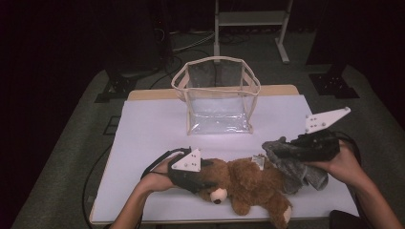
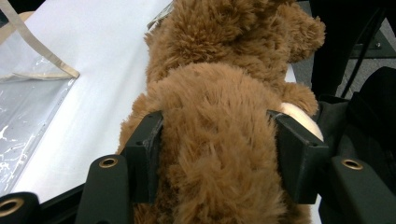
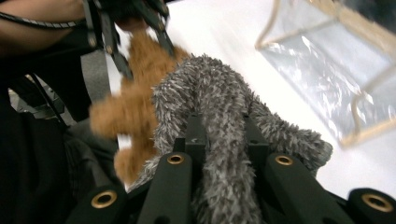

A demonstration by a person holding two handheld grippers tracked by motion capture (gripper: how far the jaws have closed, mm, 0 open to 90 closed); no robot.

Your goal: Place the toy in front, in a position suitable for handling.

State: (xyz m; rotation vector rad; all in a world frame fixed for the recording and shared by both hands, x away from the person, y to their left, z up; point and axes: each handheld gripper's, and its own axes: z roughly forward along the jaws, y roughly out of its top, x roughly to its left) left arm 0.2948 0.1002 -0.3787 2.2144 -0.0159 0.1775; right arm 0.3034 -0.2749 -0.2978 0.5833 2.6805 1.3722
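Over on the left, the left gripper (image 1: 203, 175) pins the brown teddy bear (image 1: 248, 183) at its head, both fingers (image 2: 147, 149) pressed into the fur, probably to steady it on the desk (image 1: 153, 133). Behind stands the clear bag (image 1: 217, 95), mouth open, likely where things will go. To the right, the right gripper (image 1: 279, 149) is clenched on a grey fuzzy cloth (image 1: 298, 169), which passes between its fingers (image 3: 198, 135) and hangs beside the bear's body.
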